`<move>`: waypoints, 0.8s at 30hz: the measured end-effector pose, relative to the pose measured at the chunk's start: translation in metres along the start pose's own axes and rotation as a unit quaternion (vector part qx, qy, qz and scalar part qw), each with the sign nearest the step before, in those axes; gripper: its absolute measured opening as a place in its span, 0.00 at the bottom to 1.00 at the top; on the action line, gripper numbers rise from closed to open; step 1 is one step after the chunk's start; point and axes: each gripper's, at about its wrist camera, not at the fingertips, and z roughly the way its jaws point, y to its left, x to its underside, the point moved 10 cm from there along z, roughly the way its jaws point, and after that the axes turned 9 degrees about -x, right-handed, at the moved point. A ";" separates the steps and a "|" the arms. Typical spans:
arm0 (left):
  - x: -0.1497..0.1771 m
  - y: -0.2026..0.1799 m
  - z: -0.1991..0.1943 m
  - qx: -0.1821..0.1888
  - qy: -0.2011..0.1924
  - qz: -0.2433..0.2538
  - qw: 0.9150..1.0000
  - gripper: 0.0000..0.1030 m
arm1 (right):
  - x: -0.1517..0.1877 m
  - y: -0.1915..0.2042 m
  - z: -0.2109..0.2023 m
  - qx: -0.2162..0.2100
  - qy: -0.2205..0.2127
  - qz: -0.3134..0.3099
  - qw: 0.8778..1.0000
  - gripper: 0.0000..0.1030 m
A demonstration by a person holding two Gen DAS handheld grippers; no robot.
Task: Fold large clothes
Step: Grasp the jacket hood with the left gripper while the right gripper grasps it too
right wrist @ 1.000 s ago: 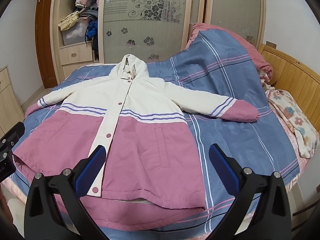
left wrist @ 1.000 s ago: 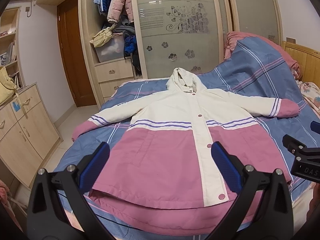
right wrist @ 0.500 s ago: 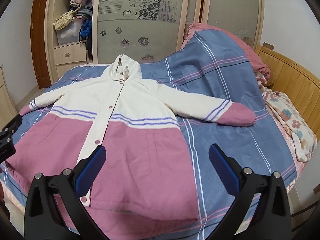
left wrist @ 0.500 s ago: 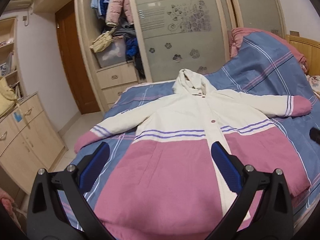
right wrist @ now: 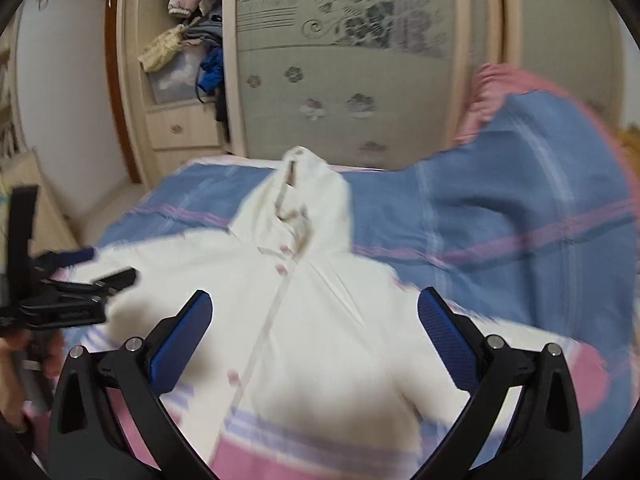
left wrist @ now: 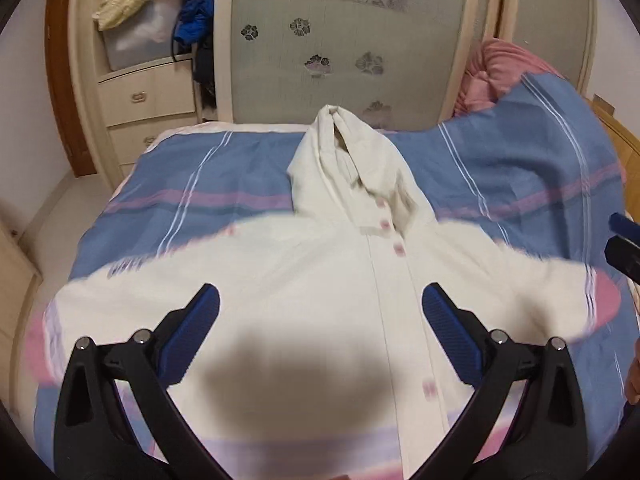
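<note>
A white and pink hooded jacket (left wrist: 320, 272) lies flat and face up on the bed, hood (left wrist: 344, 160) toward the wardrobe, sleeves spread to both sides. It also shows in the right wrist view (right wrist: 320, 320). My left gripper (left wrist: 320, 328) is open and empty, hovering over the white chest part. My right gripper (right wrist: 316, 328) is open and empty, over the chest near the snap placket. The left gripper also shows at the left edge of the right wrist view (right wrist: 60, 296). Both views are motion-blurred.
The bed has a blue and pink striped cover (left wrist: 224, 188), bunched higher at the right (right wrist: 520, 208). Behind it stands a wardrobe with frosted sliding doors (left wrist: 344, 40), open shelves of clothes (left wrist: 160, 12) and drawers (left wrist: 148, 100). Floor (left wrist: 52, 200) lies at the left.
Both grippers have moved forward and lower over the jacket, from its pink hem to its white chest. Both stay open and empty.
</note>
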 end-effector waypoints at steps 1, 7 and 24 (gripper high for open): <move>-0.024 0.003 0.035 -0.008 -0.002 -0.006 1.000 0.98 | -0.014 -0.011 0.021 -0.021 0.002 0.015 1.000 0.99; -0.134 0.014 0.187 0.090 -0.017 -0.123 0.988 0.98 | -0.087 -0.094 0.203 -0.221 0.053 0.160 0.961 0.99; -0.117 -0.024 0.351 0.200 0.071 -0.159 0.964 0.98 | -0.076 -0.158 0.367 -0.222 0.074 0.163 0.958 0.99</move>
